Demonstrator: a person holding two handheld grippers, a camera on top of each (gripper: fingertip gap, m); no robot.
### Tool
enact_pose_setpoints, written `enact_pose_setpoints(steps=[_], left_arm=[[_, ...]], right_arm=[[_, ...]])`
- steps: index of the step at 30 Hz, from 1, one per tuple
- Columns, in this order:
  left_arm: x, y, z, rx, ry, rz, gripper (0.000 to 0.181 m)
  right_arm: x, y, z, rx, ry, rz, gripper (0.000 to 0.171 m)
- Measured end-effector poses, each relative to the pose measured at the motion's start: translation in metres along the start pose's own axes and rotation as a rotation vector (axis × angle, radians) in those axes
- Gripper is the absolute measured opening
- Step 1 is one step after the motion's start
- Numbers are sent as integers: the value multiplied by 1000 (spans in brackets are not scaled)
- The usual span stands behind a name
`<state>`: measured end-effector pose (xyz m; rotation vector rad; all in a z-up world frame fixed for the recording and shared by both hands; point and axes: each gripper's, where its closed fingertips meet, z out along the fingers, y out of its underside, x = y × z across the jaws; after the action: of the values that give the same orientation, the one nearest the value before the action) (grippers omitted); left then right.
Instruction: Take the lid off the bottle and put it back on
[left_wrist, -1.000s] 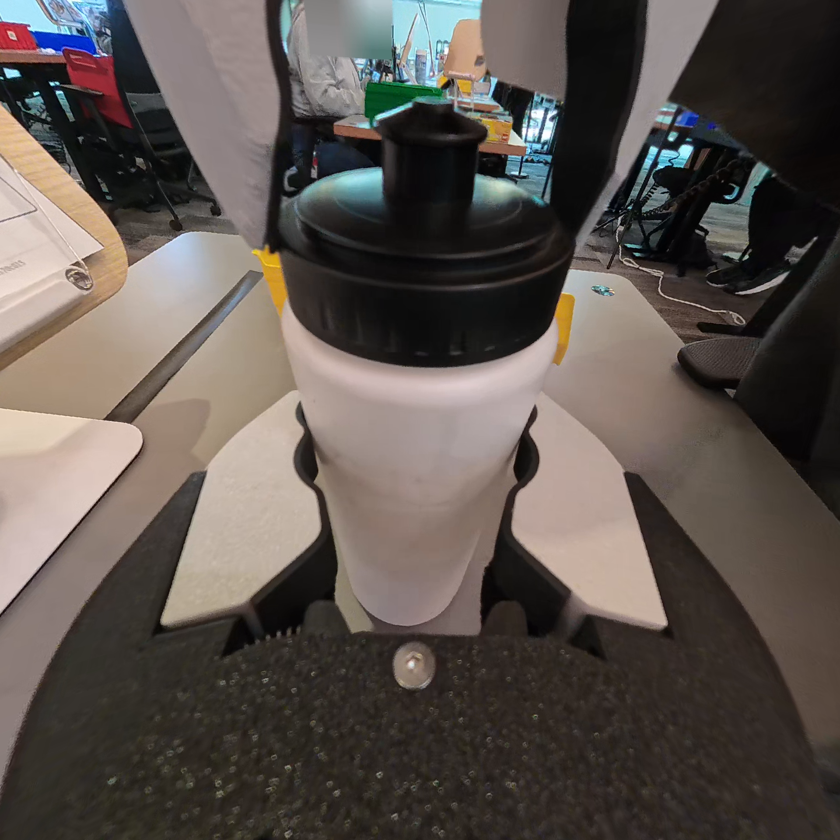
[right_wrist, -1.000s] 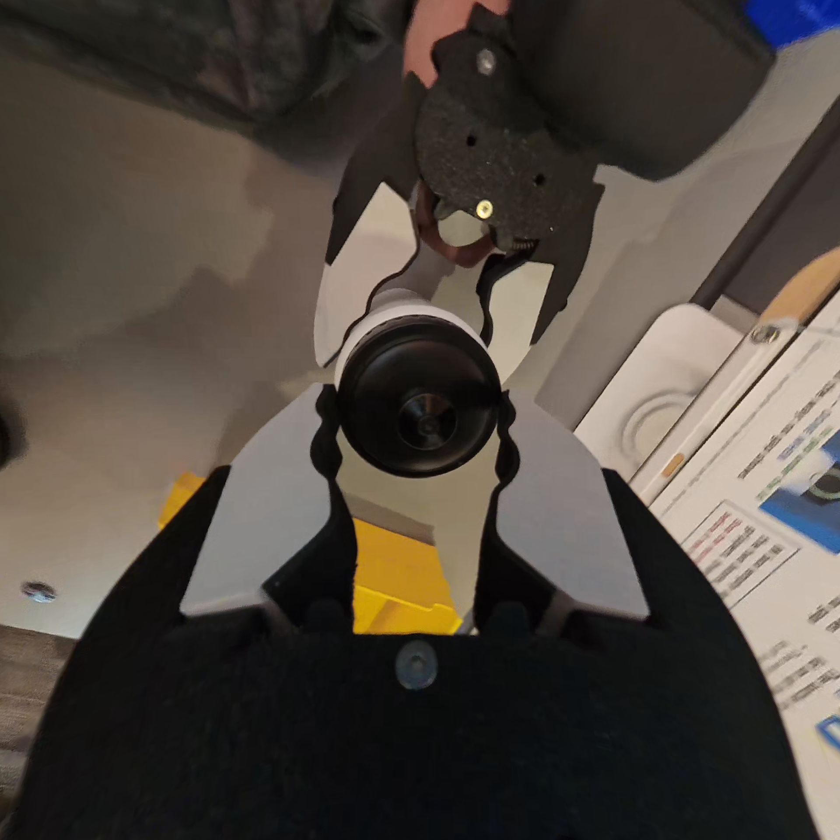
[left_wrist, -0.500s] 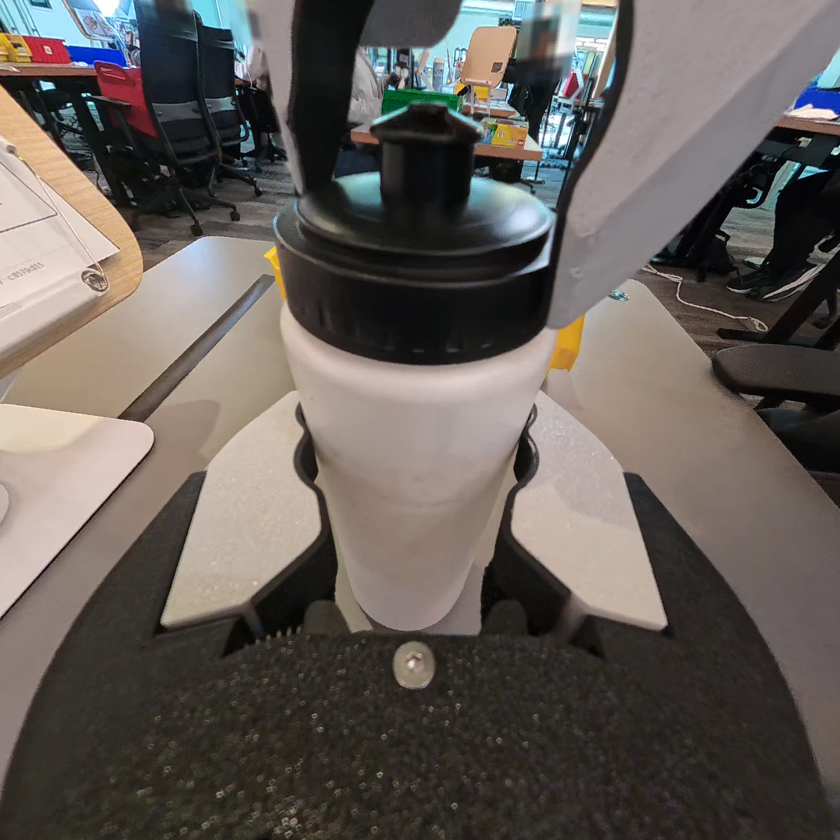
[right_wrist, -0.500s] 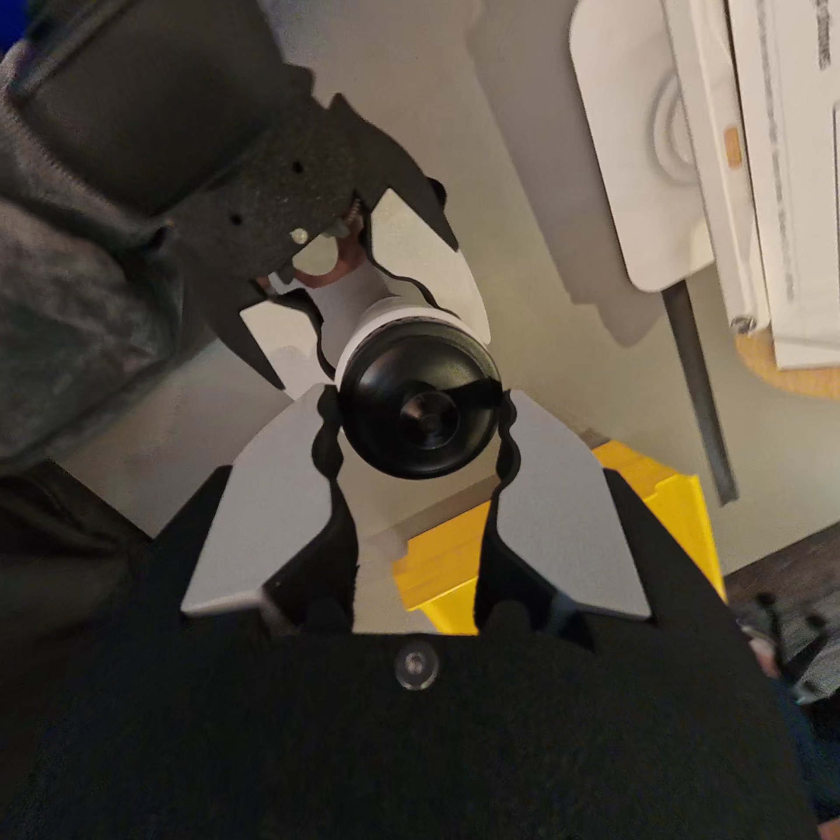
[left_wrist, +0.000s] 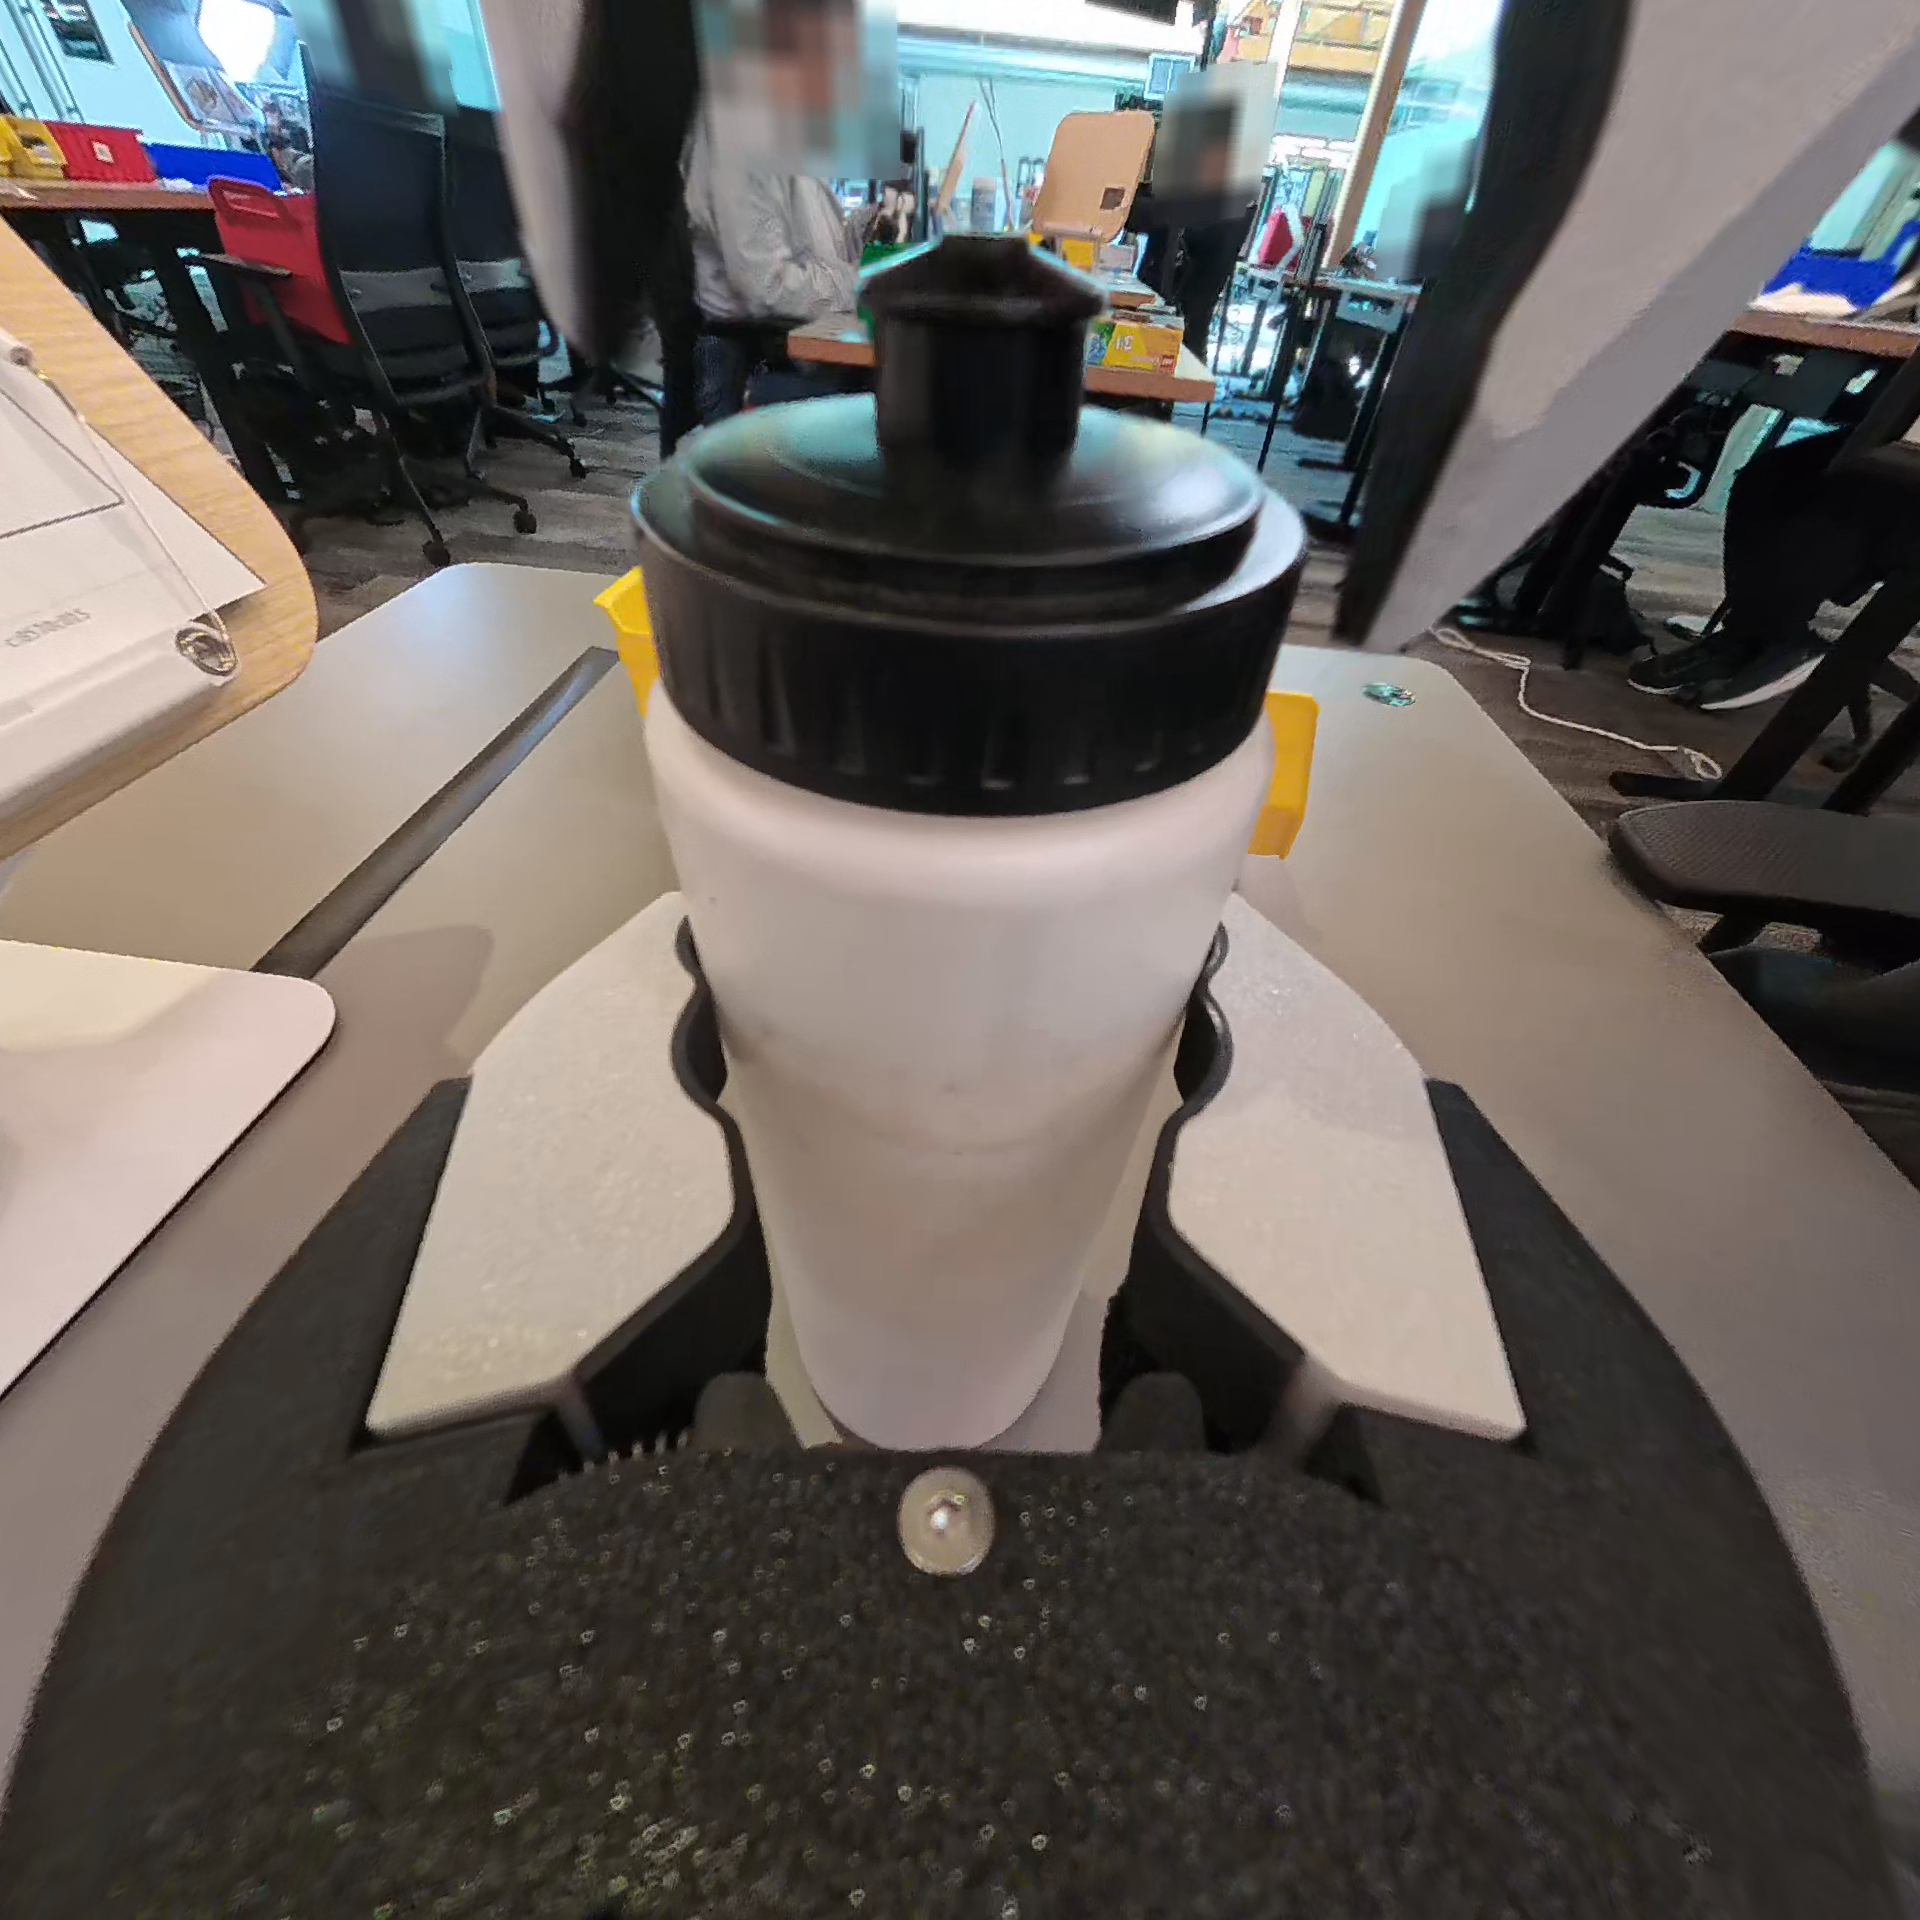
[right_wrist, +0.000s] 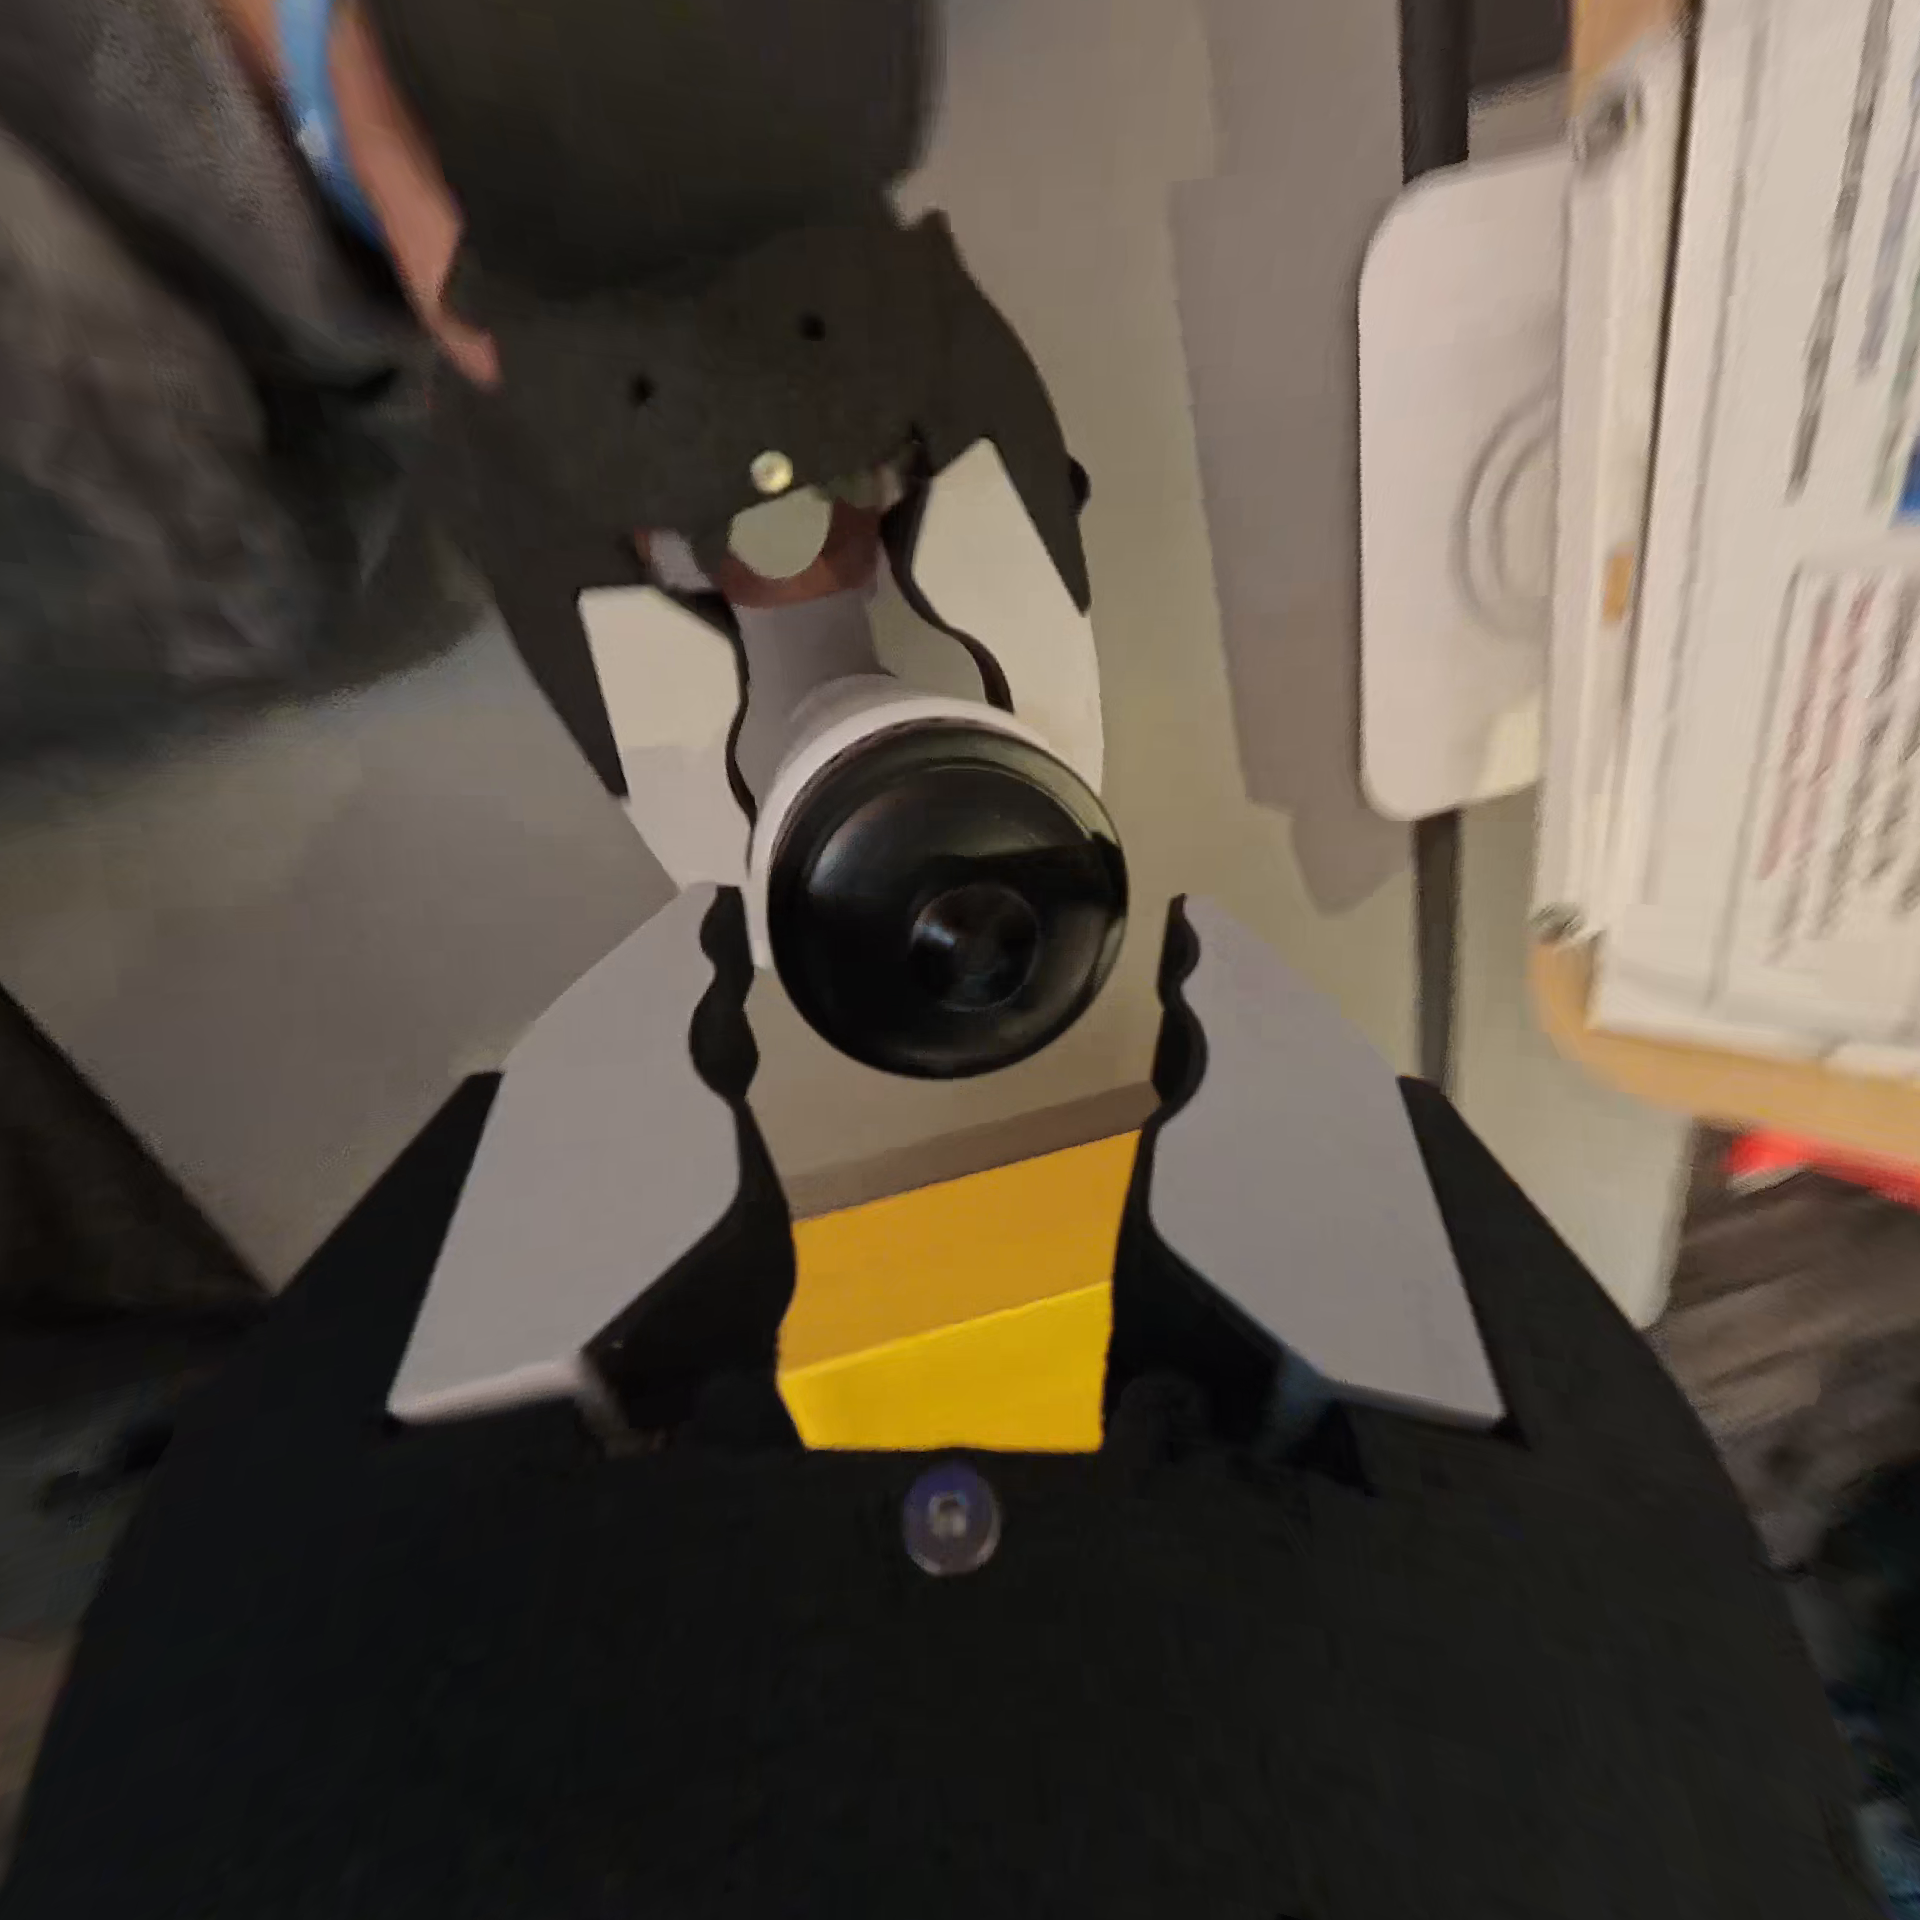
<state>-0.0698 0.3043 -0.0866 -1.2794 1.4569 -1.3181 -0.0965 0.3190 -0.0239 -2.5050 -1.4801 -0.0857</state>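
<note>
**Black lid seated, right jaws off it**

White bottle (left_wrist: 956, 1049) stands upright, clamped low on its body by my left gripper (left_wrist: 951, 1195). The black lid (left_wrist: 966, 644) sits flush on the neck, with no gap that I can see. From above, my right gripper (right_wrist: 951, 997) has its jaws apart on either side of the lid, touching neither edge. I cannot tell which half of the job this is: either the lid has yet to be unscrewed, or it is back on and only the release remains.
</note>
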Motion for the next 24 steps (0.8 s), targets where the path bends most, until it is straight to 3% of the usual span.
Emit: enact_pose_setpoints(steps=[3, 7, 14, 18, 22, 24], left_arm=[[3, 0, 2, 9, 19, 12, 86], [5, 0, 2, 10, 37, 15, 86], [5, 2, 0, -18, 63, 14, 87], [3, 1, -2, -12, 66, 1, 87], [4, 2, -1, -18, 68, 2, 87], [6, 3, 1, -41, 65, 16, 87]], right_arm=[[0, 5, -7, -4, 31, -435, 97], [-12, 0, -15, 136, 2, -865, 90], [7, 5, 6, 76, -98, -1107, 91], [-2, 0, 5, 147, -192, -1212, 78], [-2, 4, 13, 128, -245, -1259, 80], [-3, 6, 12, 125, -272, -1283, 72]])
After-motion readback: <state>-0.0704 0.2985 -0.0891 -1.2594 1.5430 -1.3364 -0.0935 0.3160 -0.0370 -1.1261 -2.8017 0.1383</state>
